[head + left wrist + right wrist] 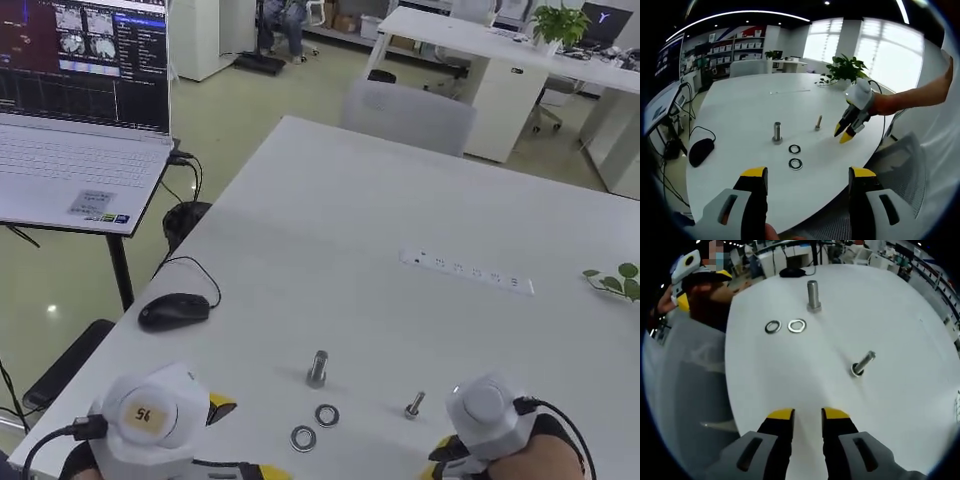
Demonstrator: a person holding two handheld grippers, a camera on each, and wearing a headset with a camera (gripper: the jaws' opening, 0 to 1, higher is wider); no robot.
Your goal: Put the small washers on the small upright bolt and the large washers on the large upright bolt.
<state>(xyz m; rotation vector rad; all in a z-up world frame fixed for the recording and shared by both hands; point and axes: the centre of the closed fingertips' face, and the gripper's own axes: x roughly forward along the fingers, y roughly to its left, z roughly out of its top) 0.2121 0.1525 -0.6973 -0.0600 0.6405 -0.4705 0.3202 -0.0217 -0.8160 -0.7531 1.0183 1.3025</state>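
Observation:
On the white table (330,250) the large upright bolt (317,368) stands left of the small upright bolt (414,405). Two washers (327,414) (303,438) lie flat just in front of the large bolt. The same bolts (777,132) (818,122) and washers (794,148) (795,163) show ahead of my left gripper (808,173), which hangs open and empty near the table's front edge. My right gripper (808,414) hovers a little short of the small bolt (862,364), its jaws close together with nothing between them. The washers (773,326) (797,325) lie beyond it, by the large bolt (813,294).
A black mouse (173,311) rests at the table's left edge. A white power strip (466,271) lies further back, with plant leaves (615,280) at the right edge. A laptop (80,150) sits on a stand to the left, and a grey chair (405,115) stands behind the table.

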